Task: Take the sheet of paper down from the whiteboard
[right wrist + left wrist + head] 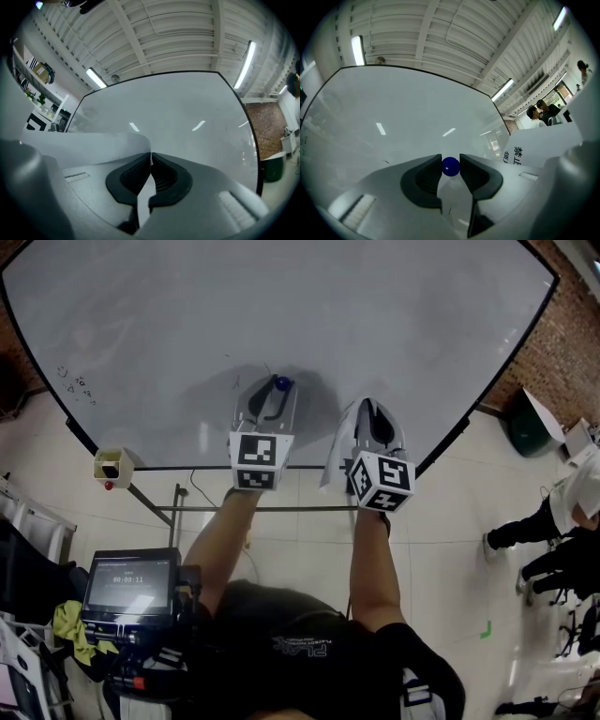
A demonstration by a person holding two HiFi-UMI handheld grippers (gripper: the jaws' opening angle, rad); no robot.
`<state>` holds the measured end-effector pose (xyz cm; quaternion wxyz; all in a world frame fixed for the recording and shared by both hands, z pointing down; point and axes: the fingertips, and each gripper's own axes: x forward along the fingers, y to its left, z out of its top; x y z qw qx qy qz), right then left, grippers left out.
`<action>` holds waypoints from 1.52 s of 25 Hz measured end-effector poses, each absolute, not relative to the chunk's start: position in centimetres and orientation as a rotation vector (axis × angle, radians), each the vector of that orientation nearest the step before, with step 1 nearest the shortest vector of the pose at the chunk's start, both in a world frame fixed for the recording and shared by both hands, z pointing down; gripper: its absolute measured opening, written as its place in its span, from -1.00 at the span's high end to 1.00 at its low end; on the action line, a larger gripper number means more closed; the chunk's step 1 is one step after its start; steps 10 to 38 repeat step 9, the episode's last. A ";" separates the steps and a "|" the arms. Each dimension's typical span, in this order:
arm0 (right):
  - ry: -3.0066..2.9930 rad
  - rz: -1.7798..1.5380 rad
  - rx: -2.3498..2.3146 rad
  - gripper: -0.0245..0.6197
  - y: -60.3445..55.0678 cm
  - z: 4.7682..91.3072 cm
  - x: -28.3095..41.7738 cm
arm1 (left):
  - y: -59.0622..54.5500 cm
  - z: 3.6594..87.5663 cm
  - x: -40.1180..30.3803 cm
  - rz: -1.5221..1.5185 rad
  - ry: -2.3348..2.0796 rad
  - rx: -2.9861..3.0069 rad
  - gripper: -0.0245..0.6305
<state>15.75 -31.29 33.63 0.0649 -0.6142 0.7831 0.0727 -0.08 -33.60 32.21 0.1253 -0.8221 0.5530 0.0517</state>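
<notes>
the left gripper (277, 387) is clamped on a small blue ball-shaped magnet (450, 166), which sits right at its jaw tips, with the whiteboard (281, 315) straight ahead of them. no view shows whether the magnet touches the board. the right gripper (151, 161) is closed tight on a thin edge of the sheet of paper (93, 143). from that pinch the sheet curls away to the gripper's left side, toward the other tool. from the left gripper it shows off to the right, printed side in view. nothing else seems to pin the sheet to the board.

the step in hand looks like the release. the magnet appears to be lifted clear, and the sheet seems to hang from the right gripper alone.

the next move calls for the right gripper to draw back from the board with its pinch kept firm, since only a narrow edge is held and the paper is limp. the left gripper needs somewhere to park the magnet, likely back on the board.
</notes>
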 end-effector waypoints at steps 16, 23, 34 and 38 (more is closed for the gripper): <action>2.353 0.223 -1.878 0.89 -31.7 33.7 15.9 | -33.8 32.2 -0.1 0.132 1.610 -2.387 0.55; 2.353 0.223 -1.878 0.89 -31.7 33.7 15.9 | -33.8 32.2 -0.1 0.132 1.610 -2.387 0.55; 2.353 0.223 -1.878 0.89 -31.7 33.7 15.9 | -33.8 32.2 -0.1 0.132 1.610 -2.387 0.55; 2.353 0.223 -1.878 0.89 -31.7 33.7 15.9 | -33.8 32.2 -0.1 0.132 1.610 -2.387 0.55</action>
